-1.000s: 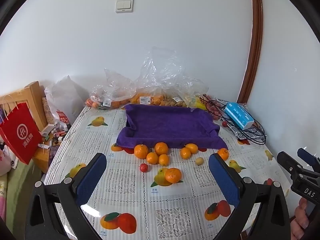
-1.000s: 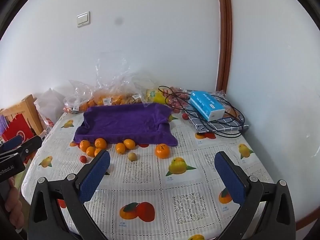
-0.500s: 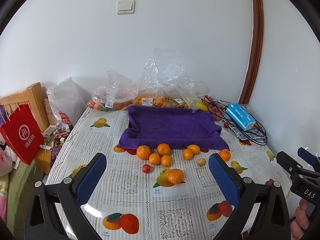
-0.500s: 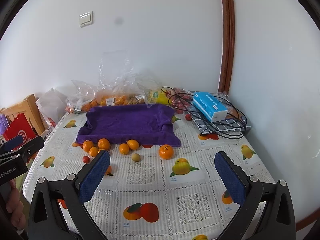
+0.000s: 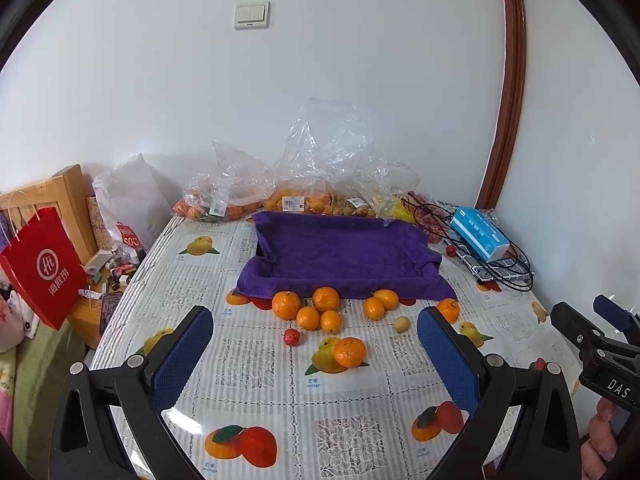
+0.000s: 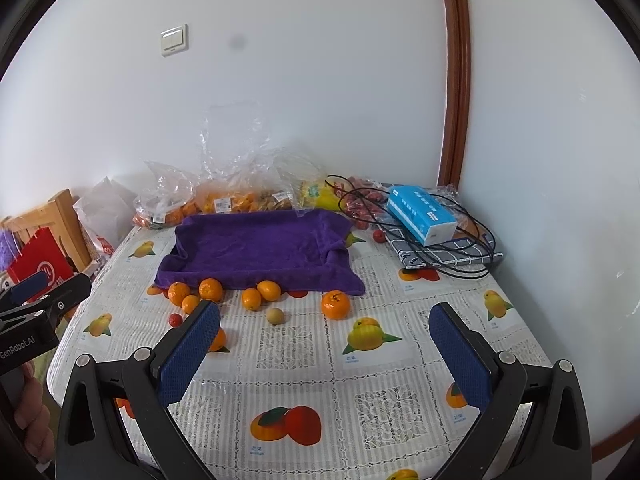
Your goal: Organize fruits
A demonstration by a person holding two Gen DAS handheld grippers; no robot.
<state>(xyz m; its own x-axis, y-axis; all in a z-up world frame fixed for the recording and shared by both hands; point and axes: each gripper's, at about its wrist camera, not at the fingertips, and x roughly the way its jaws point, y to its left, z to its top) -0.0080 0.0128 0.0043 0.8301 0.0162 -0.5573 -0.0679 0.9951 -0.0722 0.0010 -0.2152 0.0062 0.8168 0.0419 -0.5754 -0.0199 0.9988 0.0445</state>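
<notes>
Over the last second both views have pulled back and risen a little: the fruit sits lower and smaller between the blue pads, and more of the patterned cloth shows in front. Nothing on the counter [image 5: 256, 364] has moved. My reading is that the work has not begun and the person is only lining up a first pick.

The left tongs [image 5: 316, 356] stand wide and empty above the near part of the counter. The right tongs [image 6: 324, 348] are likewise wide and empty, and show at the right edge of the left view.

The oranges [image 5: 316, 308] lie loose in a row just in front of the purple towel [image 5: 344, 256], one orange [image 5: 350, 352] apart and nearer. A small red fruit [image 5: 292, 337] and a pale round fruit [image 5: 401, 324] lie among them. The towel, shaped like a tray, holds nothing. Bags of fruit [image 5: 296, 200] sit behind it by the wall.
</notes>
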